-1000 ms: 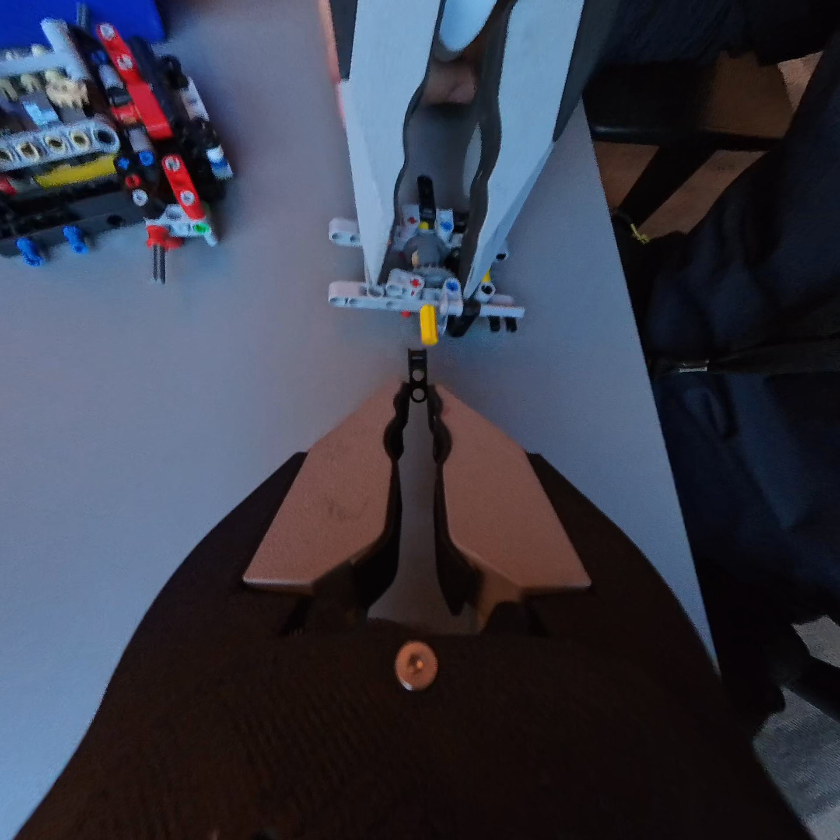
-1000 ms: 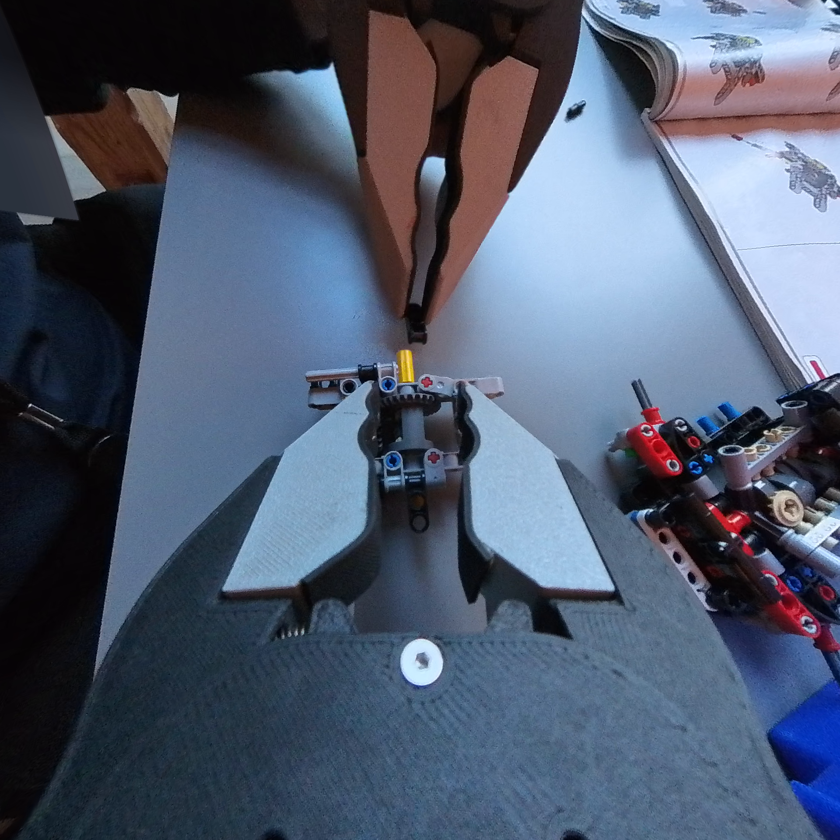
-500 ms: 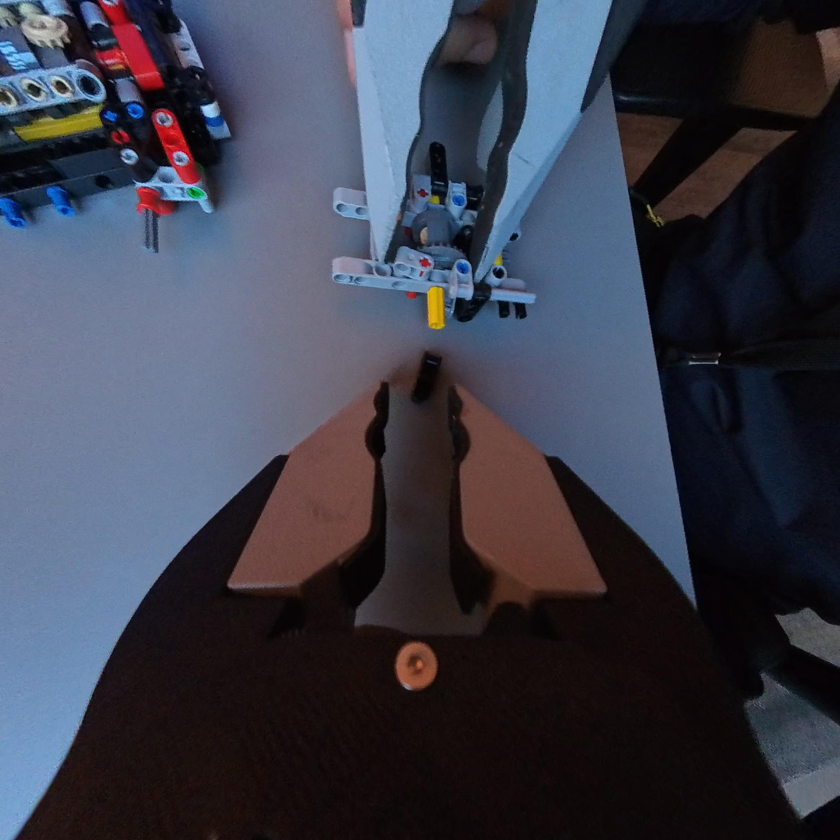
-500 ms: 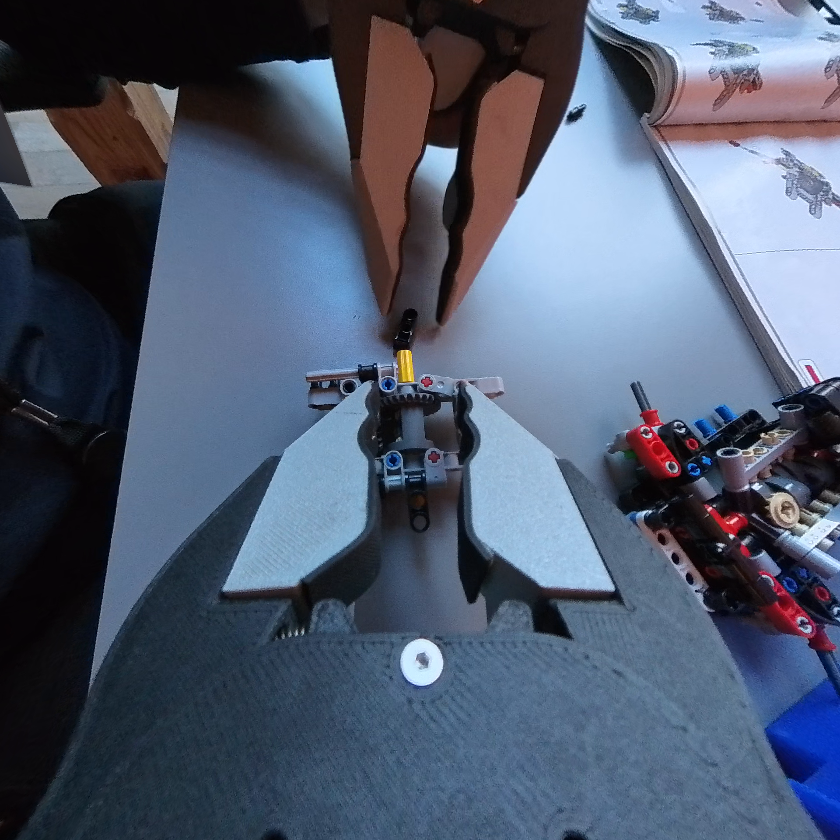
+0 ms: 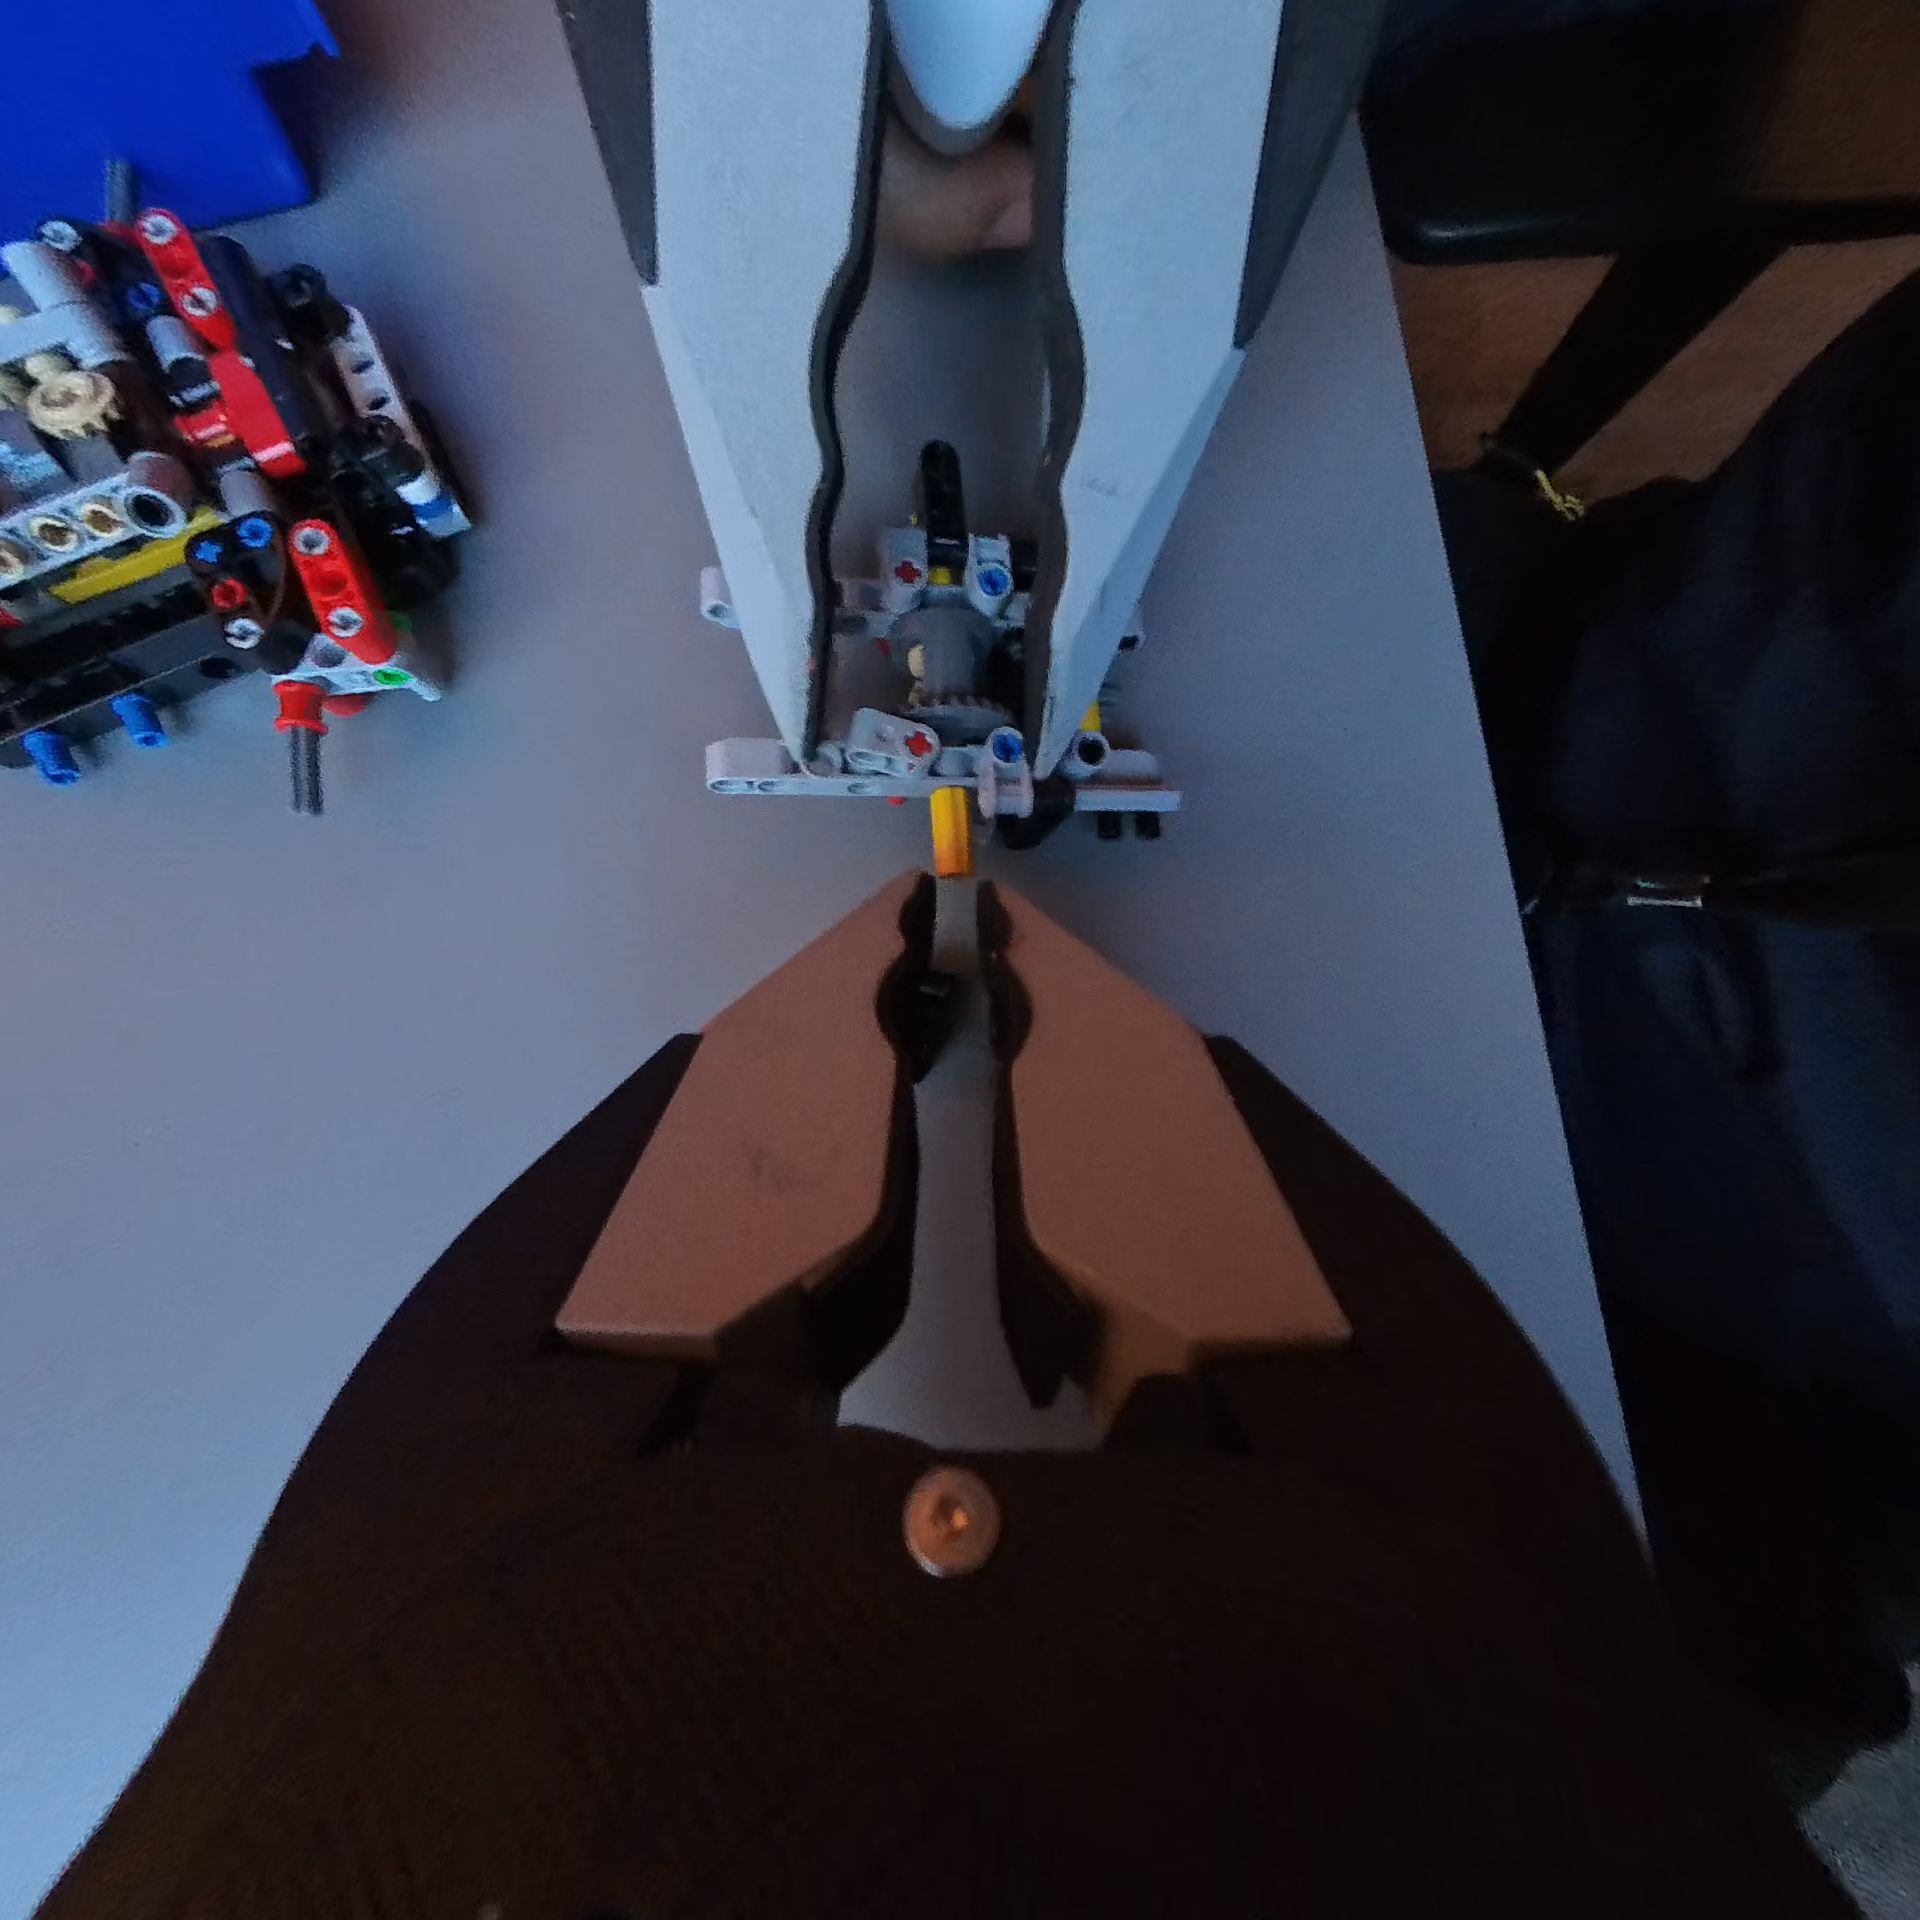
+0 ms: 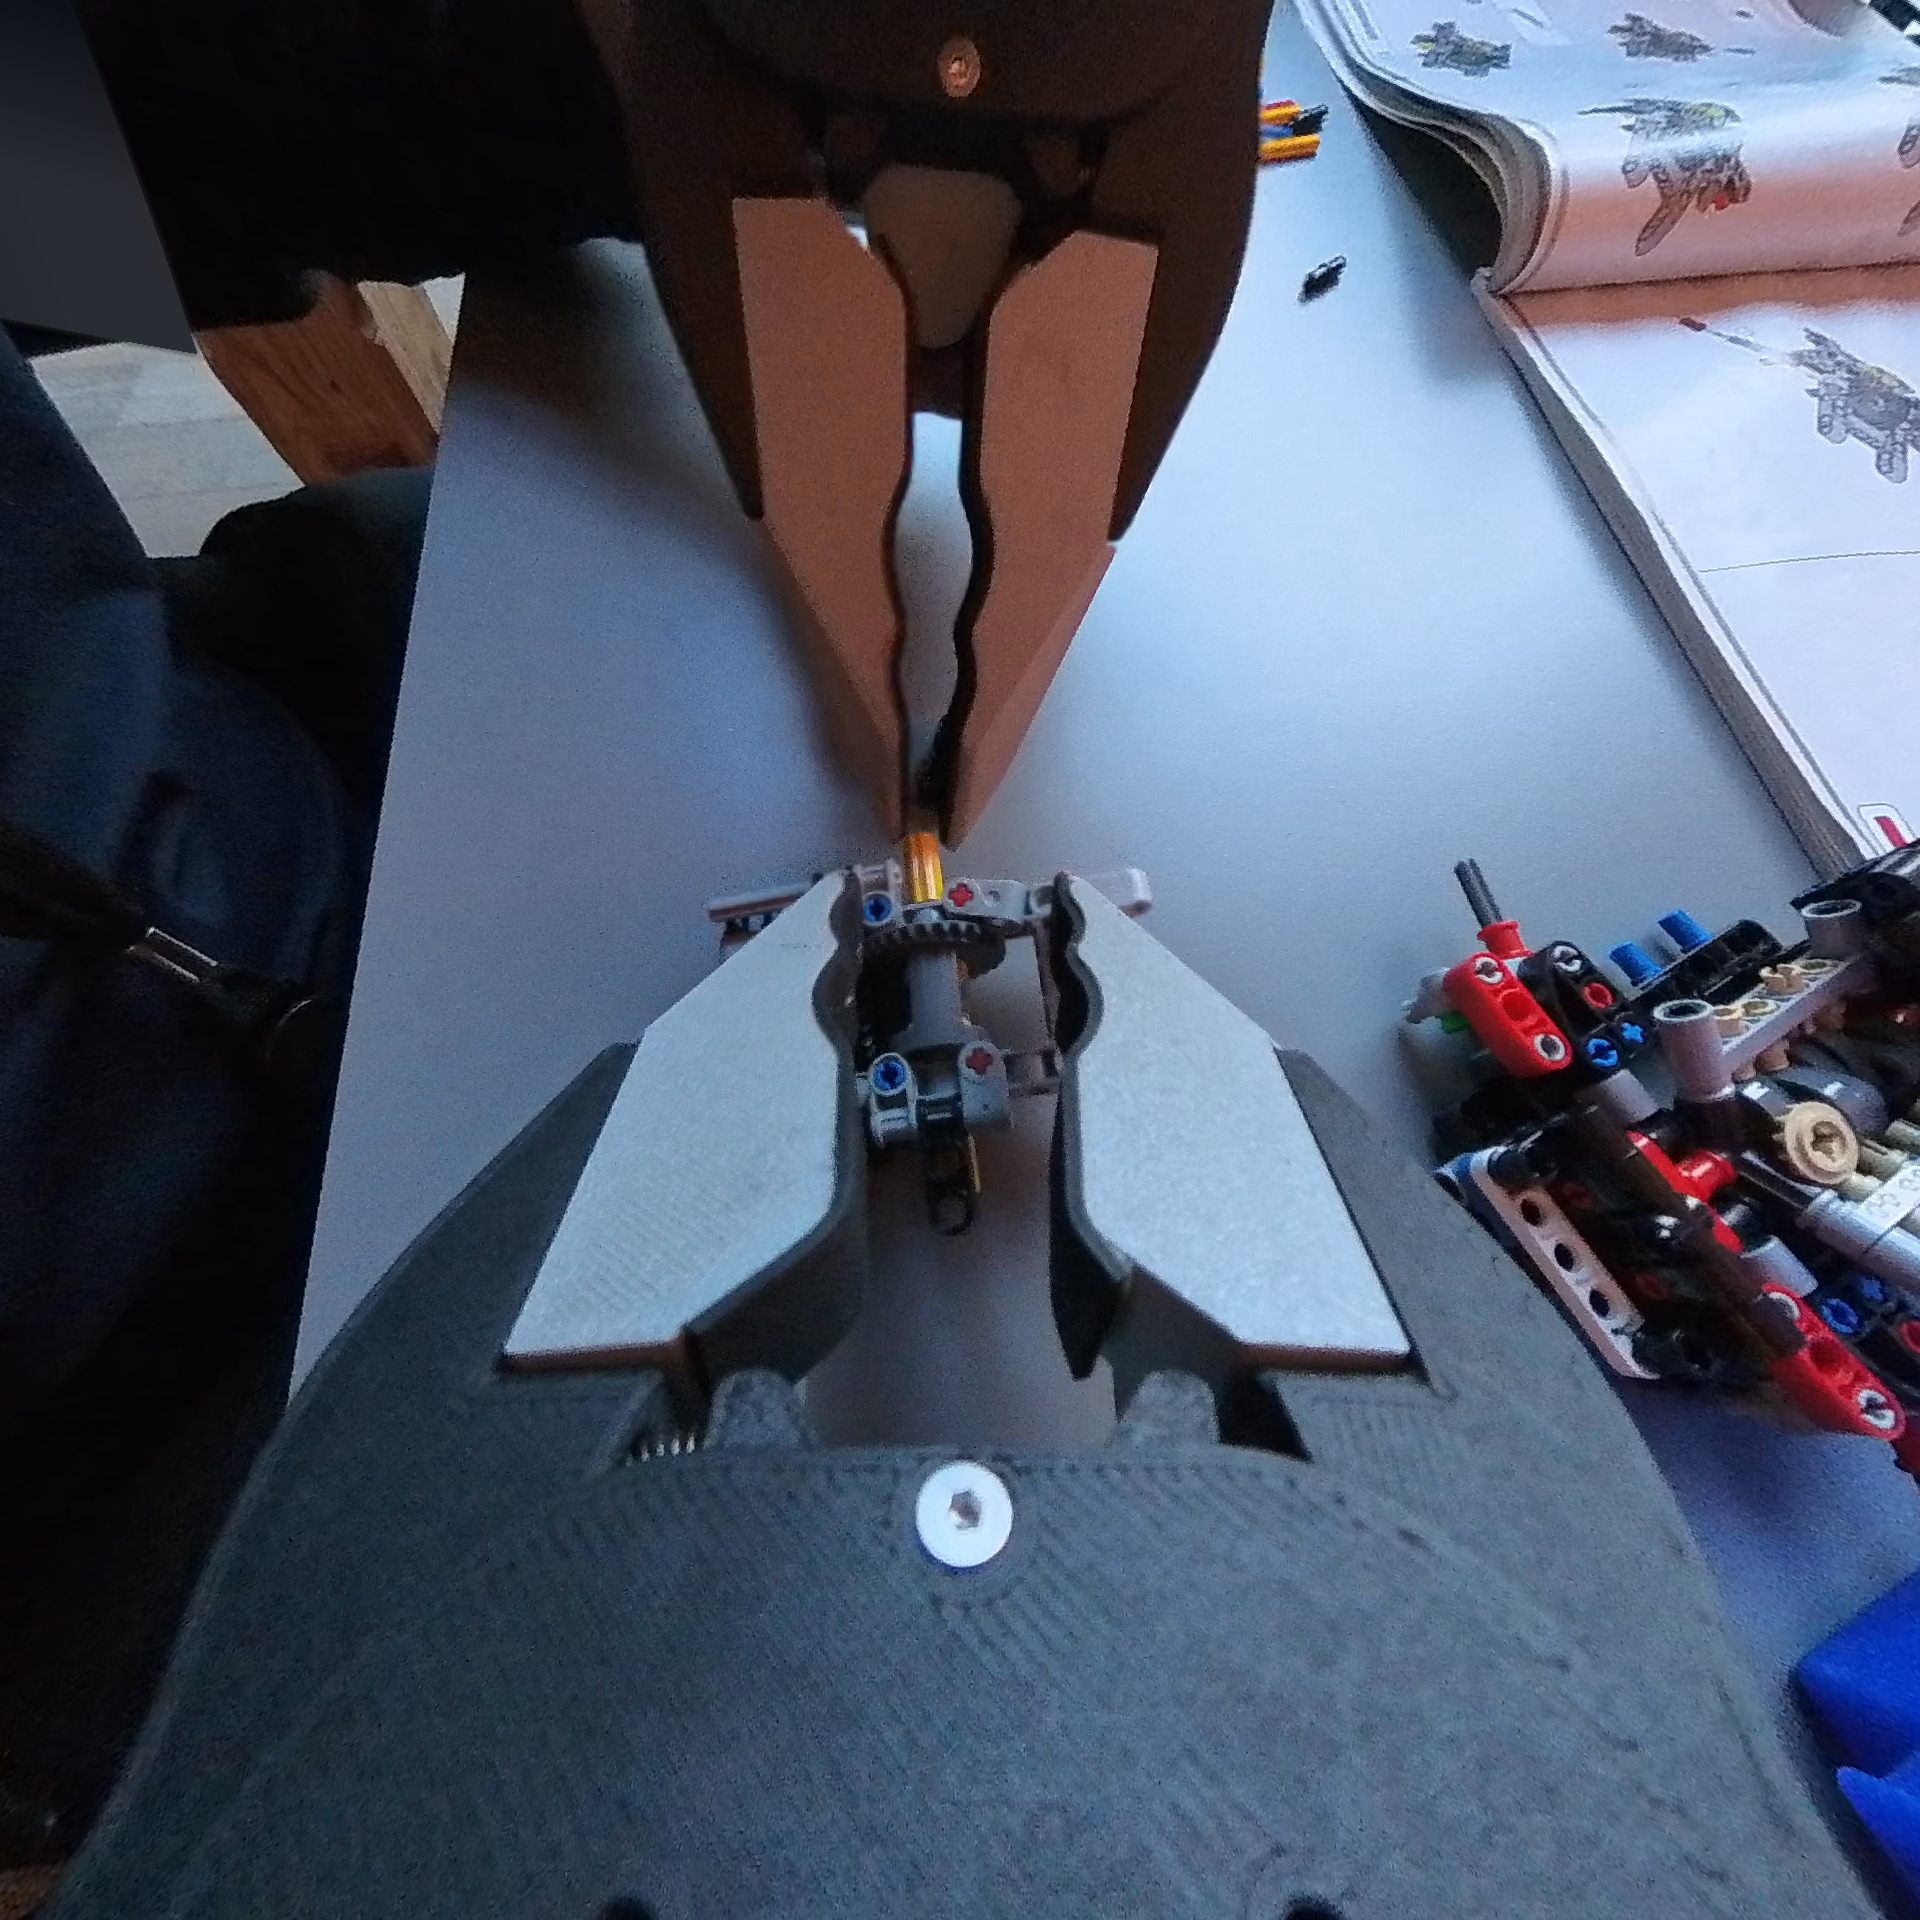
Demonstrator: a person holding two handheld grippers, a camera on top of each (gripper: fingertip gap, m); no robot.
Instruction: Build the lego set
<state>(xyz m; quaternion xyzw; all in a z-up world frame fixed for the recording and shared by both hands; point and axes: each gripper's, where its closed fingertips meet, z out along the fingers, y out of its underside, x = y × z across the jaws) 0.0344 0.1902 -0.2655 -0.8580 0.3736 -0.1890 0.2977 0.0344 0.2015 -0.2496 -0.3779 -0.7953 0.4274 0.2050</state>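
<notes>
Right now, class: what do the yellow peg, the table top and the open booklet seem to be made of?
Yellow peg: likely moulded plastic, glossy, with a bright highlight along it. Table top: smooth matt grey, probably laminate; the core is not visible. Open booklet: printed paper, thin stacked page edges showing.

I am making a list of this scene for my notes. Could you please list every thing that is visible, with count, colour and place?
Small brick assembly: one, grey with a dark gear and red and blue pins, on the table, clamped between the right gripper's fingers.
Yellow axle: one, sticking out of the assembly toward the left gripper.
Small black piece: one, between the left gripper's fingertips, close to the axle's end.
Large brick model: one, black, red and grey, on the table beside the assembly.
Instruction booklet: one, open, at the table's far corner.
Blue bin: one, beside the large model.
Table: one, grey.
Left gripper: brown fingers, nearly shut.
Right gripper: grey fingers.
</notes>
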